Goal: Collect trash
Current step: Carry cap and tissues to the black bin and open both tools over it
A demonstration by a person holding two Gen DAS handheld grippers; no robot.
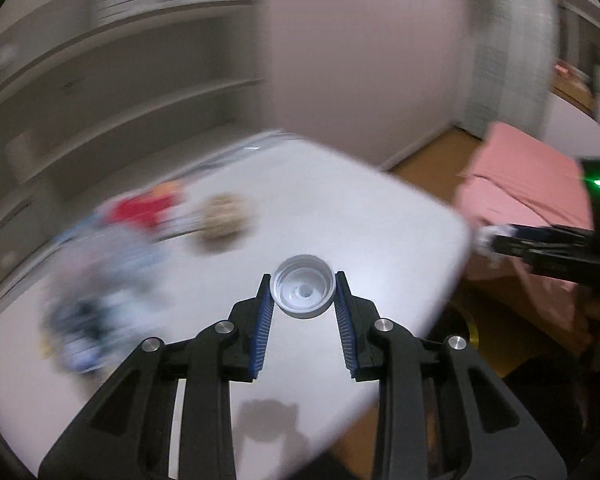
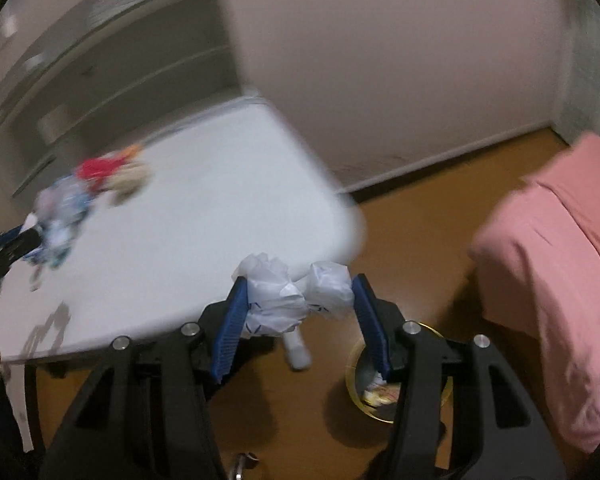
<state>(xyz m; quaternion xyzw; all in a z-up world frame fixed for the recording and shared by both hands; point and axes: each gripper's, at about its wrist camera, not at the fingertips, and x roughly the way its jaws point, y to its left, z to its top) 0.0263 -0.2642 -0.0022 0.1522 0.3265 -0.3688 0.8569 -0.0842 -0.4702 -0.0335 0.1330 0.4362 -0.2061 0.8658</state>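
My left gripper is shut on a white bottle cap, open side toward the camera, held above the white table. My right gripper is shut on a crumpled white plastic wrapper, held past the table's corner over the floor. A yellow-rimmed trash bin with some litter inside stands on the floor below the right gripper. A blurred pile of trash lies on the table's far left: red, blue-white and tan pieces. The right gripper also shows at the right edge of the left wrist view.
A pink-covered bed stands to the right of the bin. A brown wooden floor runs between table and bed. A pale wall and grey shelving stand behind the table. Both views are motion-blurred.
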